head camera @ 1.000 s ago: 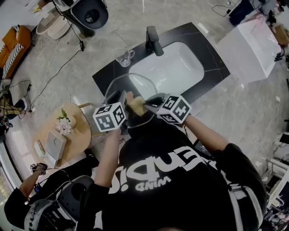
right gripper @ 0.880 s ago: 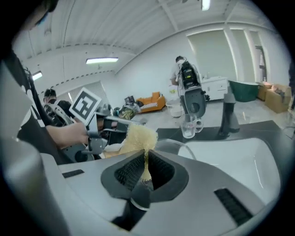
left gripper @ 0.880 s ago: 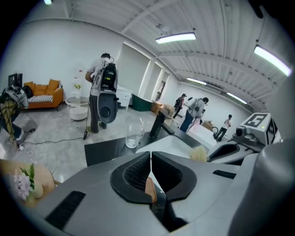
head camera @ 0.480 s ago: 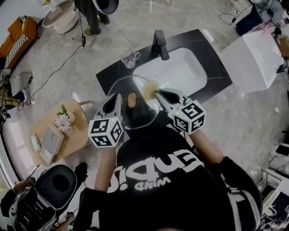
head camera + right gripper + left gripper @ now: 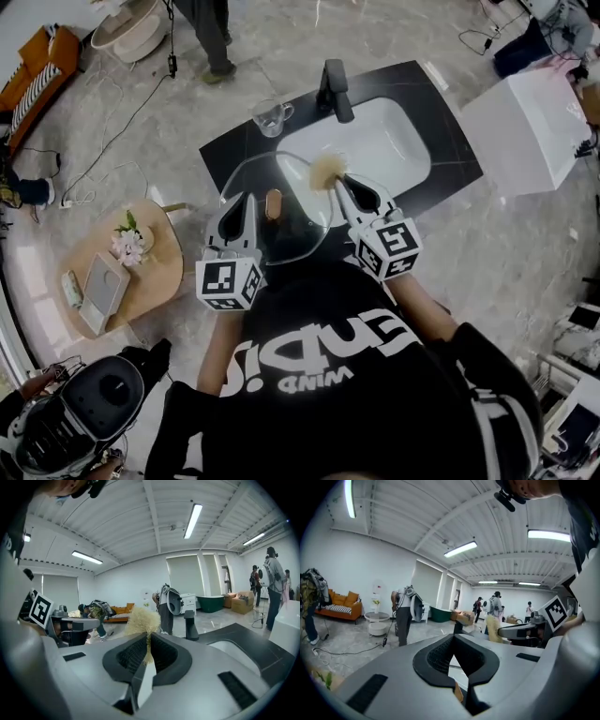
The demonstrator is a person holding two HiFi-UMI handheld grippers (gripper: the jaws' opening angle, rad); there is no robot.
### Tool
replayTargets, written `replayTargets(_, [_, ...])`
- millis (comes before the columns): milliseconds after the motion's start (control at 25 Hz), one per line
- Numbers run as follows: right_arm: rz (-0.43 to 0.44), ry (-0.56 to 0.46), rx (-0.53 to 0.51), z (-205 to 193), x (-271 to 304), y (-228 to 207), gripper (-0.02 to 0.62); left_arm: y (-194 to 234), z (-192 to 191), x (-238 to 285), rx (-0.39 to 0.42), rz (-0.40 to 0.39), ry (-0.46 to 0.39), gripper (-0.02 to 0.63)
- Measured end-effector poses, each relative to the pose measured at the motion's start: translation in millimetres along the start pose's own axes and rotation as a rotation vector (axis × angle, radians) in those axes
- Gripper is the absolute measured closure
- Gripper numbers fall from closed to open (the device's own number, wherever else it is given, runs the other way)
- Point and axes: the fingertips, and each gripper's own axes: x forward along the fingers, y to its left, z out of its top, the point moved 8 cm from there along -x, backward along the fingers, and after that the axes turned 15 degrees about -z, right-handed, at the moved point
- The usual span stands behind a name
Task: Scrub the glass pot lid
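Note:
In the head view the glass pot lid (image 5: 291, 230) with its wooden knob (image 5: 273, 203) is held over the near edge of the black counter. My left gripper (image 5: 242, 201) is shut on the lid's left rim; in the left gripper view its jaws (image 5: 454, 643) are closed, with the knob (image 5: 458, 693) just below them. My right gripper (image 5: 343, 180) is shut on a tan fibrous scrubber (image 5: 325, 170), which rests at the lid's far right rim. The right gripper view shows the scrubber (image 5: 140, 620) sticking out of the closed jaws (image 5: 146, 641).
Behind the lid lie the white sink basin (image 5: 380, 141), the black faucet (image 5: 334, 89) and a glass mug (image 5: 270, 117) on the black counter (image 5: 225, 150). A round wooden side table (image 5: 141, 281) stands at left, a white box (image 5: 525, 112) at right. A person (image 5: 211, 33) stands beyond the counter.
The two grippers have drawn apart. The left one now grips the lid's left rim, and the right one has carried the scrubber to the lid's far right rim.

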Motion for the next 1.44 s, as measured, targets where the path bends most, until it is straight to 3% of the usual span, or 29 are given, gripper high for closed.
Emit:
replayTargets(440, [0.001,-0.009,-0.016,-7,-4,3,0.566,4,-7,-4,-0.009,0.055,0.008,0.592])
replayTargets(1440, [0.045,0.025,-0.03,-13,-6,13,0.567,6,-15,-2,-0.073,0.072,0.038,0.592])
